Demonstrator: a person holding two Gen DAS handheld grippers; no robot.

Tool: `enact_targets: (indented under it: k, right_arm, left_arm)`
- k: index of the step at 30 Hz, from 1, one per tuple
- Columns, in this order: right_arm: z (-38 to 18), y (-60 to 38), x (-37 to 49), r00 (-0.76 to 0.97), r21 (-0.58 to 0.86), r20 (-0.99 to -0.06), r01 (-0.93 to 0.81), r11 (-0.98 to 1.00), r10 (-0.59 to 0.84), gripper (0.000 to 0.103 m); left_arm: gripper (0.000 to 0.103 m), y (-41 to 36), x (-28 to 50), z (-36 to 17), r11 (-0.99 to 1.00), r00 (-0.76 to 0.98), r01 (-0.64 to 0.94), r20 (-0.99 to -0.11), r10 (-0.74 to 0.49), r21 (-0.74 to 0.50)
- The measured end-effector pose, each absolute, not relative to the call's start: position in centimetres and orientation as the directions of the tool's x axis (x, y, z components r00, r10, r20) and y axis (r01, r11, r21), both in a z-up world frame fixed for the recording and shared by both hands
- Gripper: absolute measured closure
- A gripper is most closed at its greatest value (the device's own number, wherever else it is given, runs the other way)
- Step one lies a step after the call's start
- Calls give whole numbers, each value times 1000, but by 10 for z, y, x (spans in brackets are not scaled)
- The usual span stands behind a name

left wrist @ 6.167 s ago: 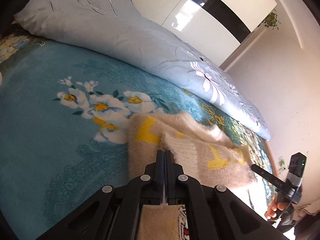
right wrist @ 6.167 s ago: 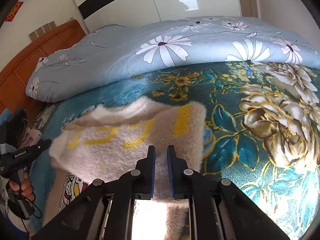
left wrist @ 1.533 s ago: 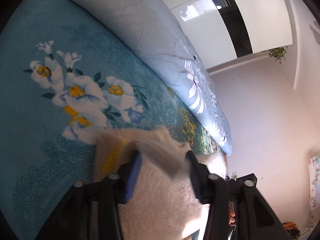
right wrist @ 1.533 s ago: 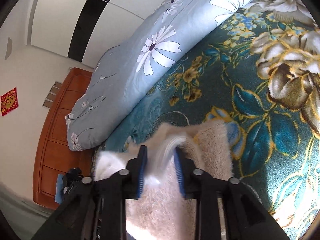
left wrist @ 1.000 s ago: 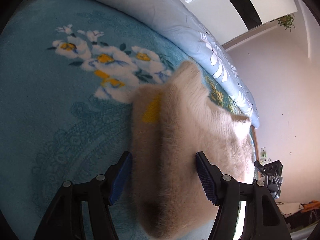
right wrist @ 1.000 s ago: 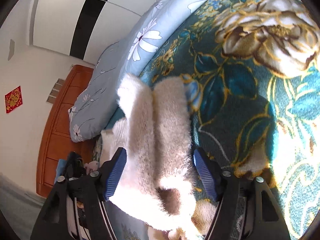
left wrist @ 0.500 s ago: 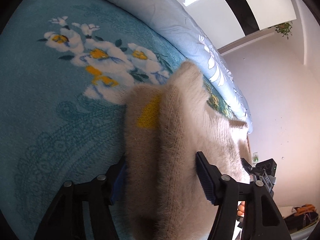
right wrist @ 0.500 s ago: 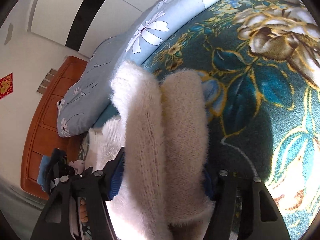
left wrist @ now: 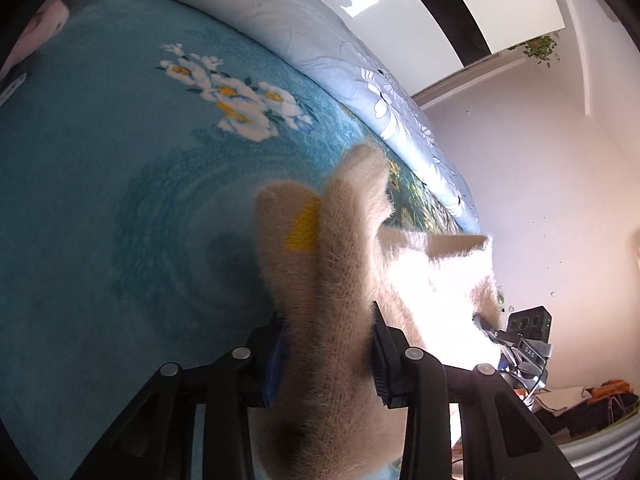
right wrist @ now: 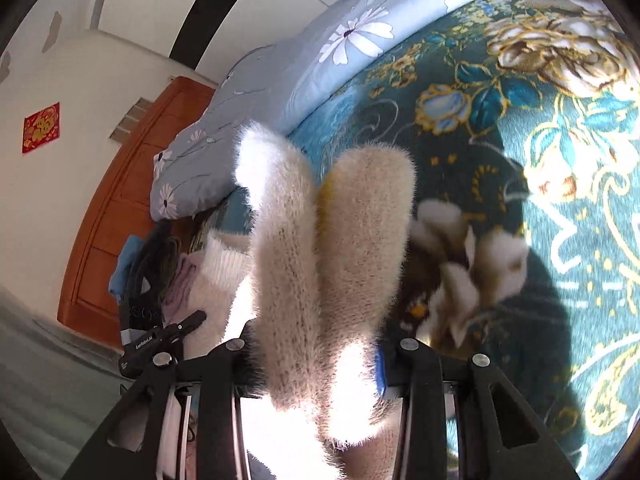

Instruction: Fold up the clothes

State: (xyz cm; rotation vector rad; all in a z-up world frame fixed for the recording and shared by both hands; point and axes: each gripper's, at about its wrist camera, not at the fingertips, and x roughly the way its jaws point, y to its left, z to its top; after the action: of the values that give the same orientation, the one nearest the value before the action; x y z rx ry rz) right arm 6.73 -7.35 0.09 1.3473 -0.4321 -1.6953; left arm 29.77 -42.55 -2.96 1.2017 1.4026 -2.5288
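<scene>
Nearest, the left gripper [left wrist: 330,354] and right gripper [right wrist: 316,360] each have jaws closing on a doubled end of the fuzzy cream sweater [left wrist: 340,264], which fills both gaps. It is bunched between them (seemingly lifted off) above the teal floral blanket [left wrist: 100,200]. Judging by this, folding is largely done; setting it down remains. Beyond lies the pale-blue duvet [right wrist: 328,52].

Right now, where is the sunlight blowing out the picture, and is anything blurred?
Left wrist view: sun washes the right part of the fuzzy sweater to plain white, and the sweater throws a dark shadow on the teal blanket. Right wrist view: glare on the sweater's lower folds; the white flower print looks motion-blurred. Both views bend strongly at the edges.
</scene>
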Motion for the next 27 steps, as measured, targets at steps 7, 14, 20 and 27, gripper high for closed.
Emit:
enact_targets:
  k: [7, 14, 20, 27]
  right_arm:
    - [-32, -67, 75, -27, 717, -612, 402, -569, -790, 54]
    - [-49, -70, 67, -35, 750, -592, 344, -566, -805, 51]
    - [-19, -65, 79, -56, 741, -590, 359, -568, -805, 63]
    - [50, -56, 107, -77, 758, -508, 434, -487, -858, 63]
  left_arm:
    - [41, -430, 305, -60, -582, -697, 355, -622, 357, -732]
    - [52, -421, 295, -55, -615, -708, 357, -633, 312, -703]
    - [66, -412, 300, -18, -648, -712, 353, -643, 283, -675]
    - [66, -401, 333, 75, -752, -757, 231, -600, 260, -617]
